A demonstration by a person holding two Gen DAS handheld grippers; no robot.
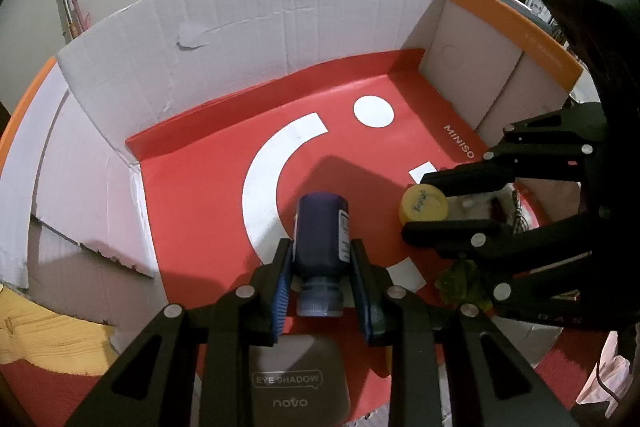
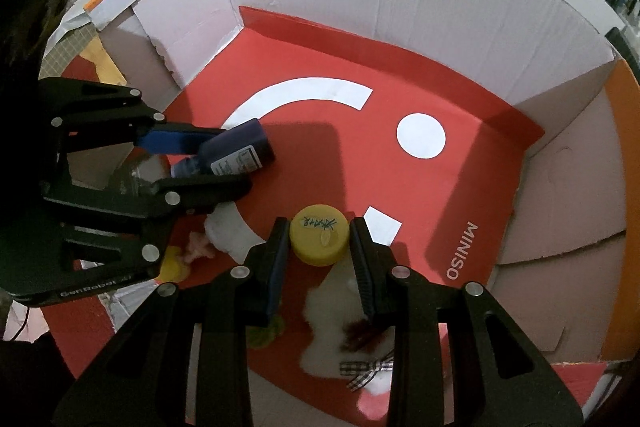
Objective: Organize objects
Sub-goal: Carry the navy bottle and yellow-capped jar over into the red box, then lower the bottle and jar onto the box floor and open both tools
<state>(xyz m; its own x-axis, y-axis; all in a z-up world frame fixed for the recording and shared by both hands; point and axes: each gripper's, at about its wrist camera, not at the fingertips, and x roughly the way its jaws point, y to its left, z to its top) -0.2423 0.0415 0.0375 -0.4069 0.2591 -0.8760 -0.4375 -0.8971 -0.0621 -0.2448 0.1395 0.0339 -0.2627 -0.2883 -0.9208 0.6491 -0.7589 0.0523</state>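
Left tool (image 1: 320, 259) clamps purple bottle (image 1: 320, 227); right tool (image 2: 320, 239) clamps yellow jar (image 2: 319, 239)

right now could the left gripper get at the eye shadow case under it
Probably not yet: the left gripper is shut on the dark blue bottle, so it would have to let that go first. The eye shadow case lies directly beneath, with nothing else on it.

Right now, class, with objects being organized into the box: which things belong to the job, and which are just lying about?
In the job:
dark blue plastic bottle
round yellow plastic jar
white cardboard box with red floor

Lying about:
grey eye shadow case
white plush toy with checked bow
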